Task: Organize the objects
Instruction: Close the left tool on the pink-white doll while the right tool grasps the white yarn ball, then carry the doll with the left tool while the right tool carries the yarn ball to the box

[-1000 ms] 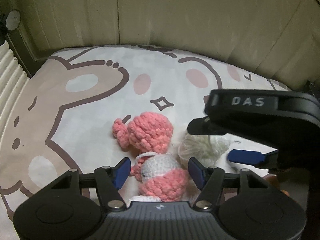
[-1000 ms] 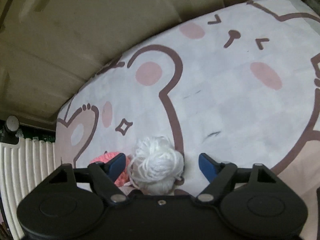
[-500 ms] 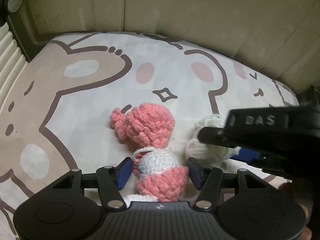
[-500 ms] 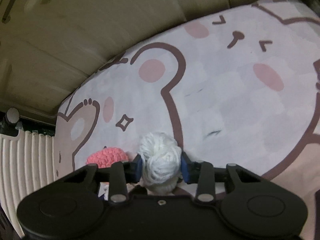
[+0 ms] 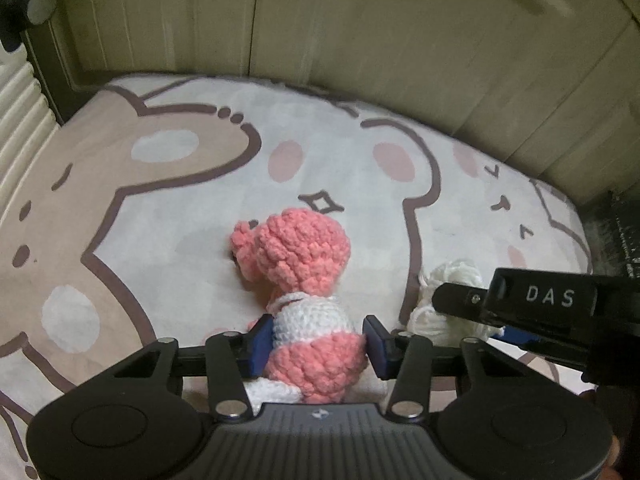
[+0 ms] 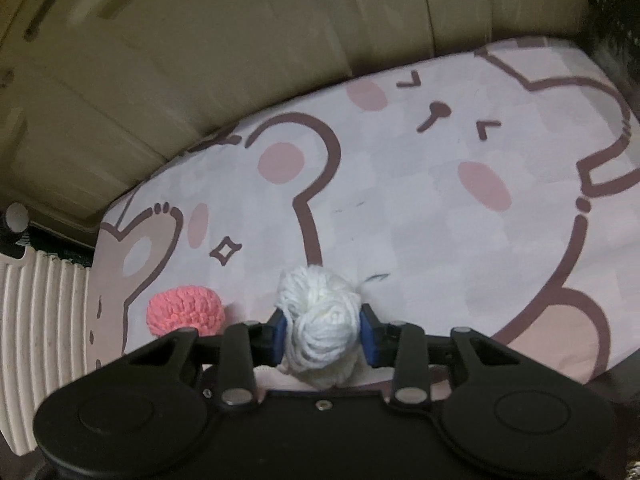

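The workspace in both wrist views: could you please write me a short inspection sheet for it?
Surface: a bear-print cover, pale with brown outlines and pink cheeks.
Job's things: a pink and white crochet doll lying on the cover; a white yarn ball beside it.
Clutter: nothing seen.
Grippers: the left gripper is closing, its blue pads already pressing the doll's middle; the right gripper is shut on the yarn ball.
Cables: nothing seen.
Surroundings: beige panels behind the cover; a white ribbed panel at the left edge.
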Motion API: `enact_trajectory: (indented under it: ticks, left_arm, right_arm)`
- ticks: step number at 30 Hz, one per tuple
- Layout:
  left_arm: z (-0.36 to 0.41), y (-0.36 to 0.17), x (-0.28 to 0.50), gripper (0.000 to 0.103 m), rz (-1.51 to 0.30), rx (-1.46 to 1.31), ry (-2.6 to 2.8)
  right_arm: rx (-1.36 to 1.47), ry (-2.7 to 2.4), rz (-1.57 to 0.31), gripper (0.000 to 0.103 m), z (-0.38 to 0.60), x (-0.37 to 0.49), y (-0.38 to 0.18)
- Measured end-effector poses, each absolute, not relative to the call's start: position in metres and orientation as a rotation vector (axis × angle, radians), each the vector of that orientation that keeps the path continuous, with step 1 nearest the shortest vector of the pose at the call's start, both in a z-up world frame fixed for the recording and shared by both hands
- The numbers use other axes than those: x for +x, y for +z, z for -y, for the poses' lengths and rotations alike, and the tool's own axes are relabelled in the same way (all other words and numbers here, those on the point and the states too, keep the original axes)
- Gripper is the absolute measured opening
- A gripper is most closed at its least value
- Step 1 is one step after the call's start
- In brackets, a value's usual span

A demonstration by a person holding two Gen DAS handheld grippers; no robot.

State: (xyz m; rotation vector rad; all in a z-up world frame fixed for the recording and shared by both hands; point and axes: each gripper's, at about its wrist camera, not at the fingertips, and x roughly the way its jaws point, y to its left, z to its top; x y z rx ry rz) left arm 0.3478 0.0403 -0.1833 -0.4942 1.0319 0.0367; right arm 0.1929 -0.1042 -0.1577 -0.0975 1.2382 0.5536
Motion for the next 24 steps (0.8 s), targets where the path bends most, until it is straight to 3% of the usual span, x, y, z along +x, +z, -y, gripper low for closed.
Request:
enact_trajectory:
  ticks: [24]
  left_arm:
    - [-0.049, -0.1, 0.281, 0.049, -0.817, -0.477, 0.003]
  right_arm:
    - [-0.191, 0.612, -1.007, 0.037, 0.144, 0.136, -0.066]
